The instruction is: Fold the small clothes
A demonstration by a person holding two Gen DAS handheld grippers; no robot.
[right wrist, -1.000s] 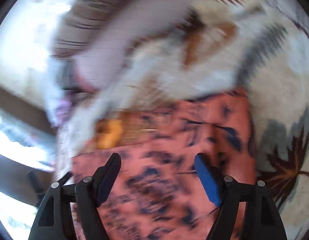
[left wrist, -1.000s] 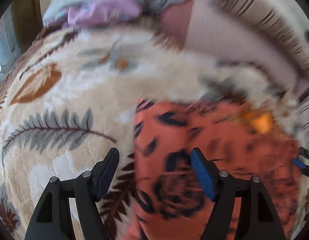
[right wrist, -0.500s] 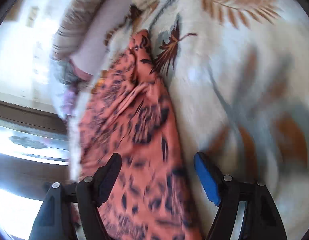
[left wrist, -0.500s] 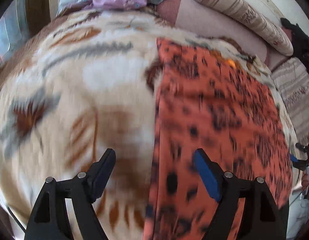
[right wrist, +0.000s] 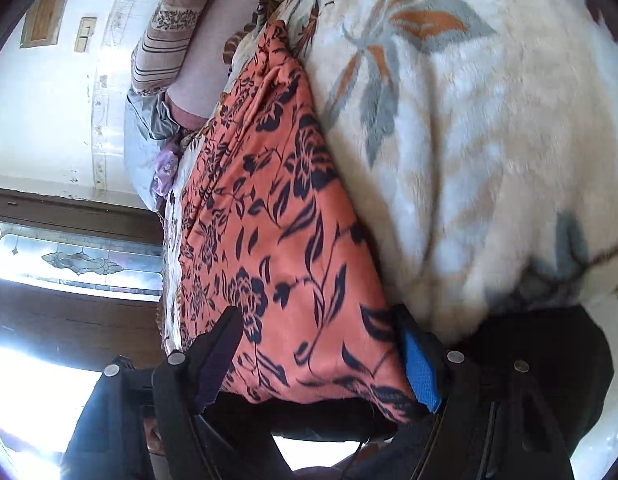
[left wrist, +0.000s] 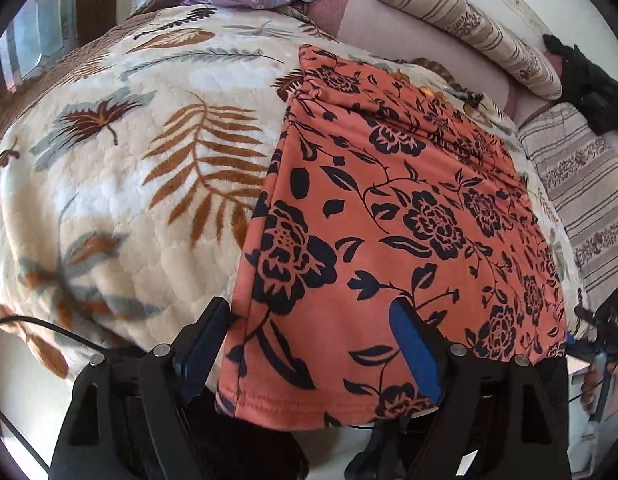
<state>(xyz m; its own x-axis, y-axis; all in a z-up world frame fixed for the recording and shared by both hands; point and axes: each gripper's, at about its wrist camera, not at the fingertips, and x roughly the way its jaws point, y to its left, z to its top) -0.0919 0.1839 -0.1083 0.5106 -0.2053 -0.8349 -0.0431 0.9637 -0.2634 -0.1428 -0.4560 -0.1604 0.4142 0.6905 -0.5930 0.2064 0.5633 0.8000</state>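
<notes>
- Two hand-held grippers, both yours, hover with jaws apart, gripping nothing.
- Left hand-held gripper (left wrist: 313, 344) straddles the orange floral garment (left wrist: 389, 208)'s near left corner.
- Right hand-held gripper (right wrist: 321, 356) frames its near hem on the bed (left wrist: 109, 184).

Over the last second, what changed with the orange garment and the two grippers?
Both views pulled back toward the near hem of the orange floral garment, so far more of it shows. The left hand-held gripper and right hand-held gripper each straddle a near corner. Both stayed open, gripping nothing; the garment stayed flat on the blanket.
</notes>
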